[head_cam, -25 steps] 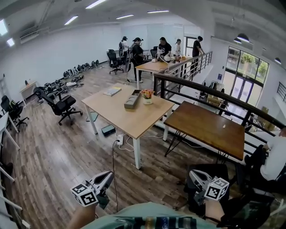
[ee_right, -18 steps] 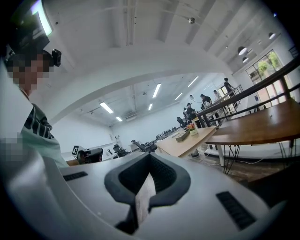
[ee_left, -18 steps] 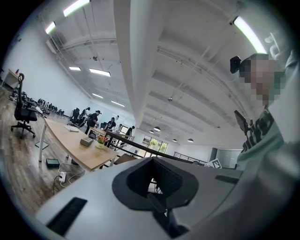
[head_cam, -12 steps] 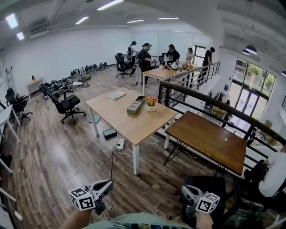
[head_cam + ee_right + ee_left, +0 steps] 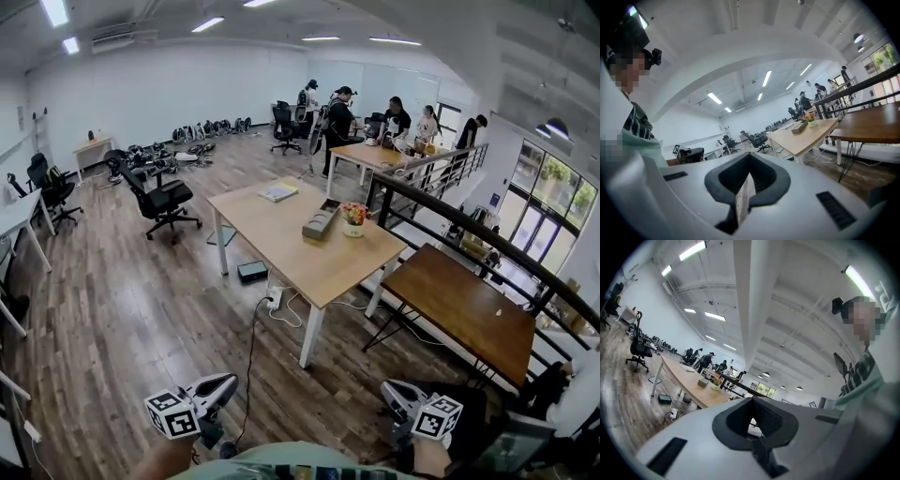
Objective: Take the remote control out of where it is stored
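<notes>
No remote control can be made out in any view. A grey oblong box (image 5: pixel 320 221) lies on the light wooden table (image 5: pixel 281 239), beside a small flower pot (image 5: pixel 354 217); its contents are too small to tell. My left gripper (image 5: pixel 223 384) hangs low at the bottom left, far from the table, jaws closed on nothing. My right gripper (image 5: pixel 388 393) is held low at the bottom right, also closed and empty. In the left gripper view the left gripper (image 5: pixel 752 416) points over the room, and in the right gripper view the right gripper (image 5: pixel 749 171) points toward the table (image 5: pixel 801 136).
A dark wooden table (image 5: pixel 464 305) stands right, behind a black railing (image 5: pixel 469 225). A power strip and cables (image 5: pixel 274 300) lie under the light table. A black office chair (image 5: pixel 164 202) is at the left. Several people stand round a far table (image 5: pixel 375 155).
The head view has swung left, so the tables sit further right in the picture. The right gripper sits lower than a second ago; the left has barely moved.
</notes>
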Demonstrator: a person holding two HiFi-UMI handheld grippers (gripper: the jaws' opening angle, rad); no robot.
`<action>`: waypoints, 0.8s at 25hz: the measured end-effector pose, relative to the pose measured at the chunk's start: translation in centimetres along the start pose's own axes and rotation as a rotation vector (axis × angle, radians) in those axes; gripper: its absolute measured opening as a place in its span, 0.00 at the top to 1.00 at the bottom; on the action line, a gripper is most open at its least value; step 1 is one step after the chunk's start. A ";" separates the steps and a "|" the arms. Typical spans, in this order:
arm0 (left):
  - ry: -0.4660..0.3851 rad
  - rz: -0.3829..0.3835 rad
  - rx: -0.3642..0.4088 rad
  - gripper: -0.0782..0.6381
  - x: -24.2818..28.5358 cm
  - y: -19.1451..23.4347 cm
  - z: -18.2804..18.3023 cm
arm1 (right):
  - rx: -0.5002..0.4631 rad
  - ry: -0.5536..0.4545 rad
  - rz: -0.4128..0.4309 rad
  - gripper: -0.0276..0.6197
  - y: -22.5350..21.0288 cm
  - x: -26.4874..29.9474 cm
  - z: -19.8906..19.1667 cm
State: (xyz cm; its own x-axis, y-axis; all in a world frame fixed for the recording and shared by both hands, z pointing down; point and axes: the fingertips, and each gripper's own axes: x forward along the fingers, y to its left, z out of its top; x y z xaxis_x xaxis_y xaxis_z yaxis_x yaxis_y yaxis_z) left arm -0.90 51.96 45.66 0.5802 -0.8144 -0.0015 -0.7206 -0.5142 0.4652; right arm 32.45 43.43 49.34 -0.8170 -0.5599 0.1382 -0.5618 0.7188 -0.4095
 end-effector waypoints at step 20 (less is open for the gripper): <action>-0.149 0.170 -0.011 0.90 -17.4 25.9 14.1 | -0.134 0.068 0.157 0.96 13.9 34.2 3.8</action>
State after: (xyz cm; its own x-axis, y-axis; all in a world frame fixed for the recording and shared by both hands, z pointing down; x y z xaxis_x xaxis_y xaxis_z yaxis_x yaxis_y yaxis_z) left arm -34.99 49.06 45.28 0.3877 -0.9203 -0.0522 -0.7989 -0.3637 0.4791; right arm -2.78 32.69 44.98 -0.9000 -0.4110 0.1451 -0.4358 0.8458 -0.3076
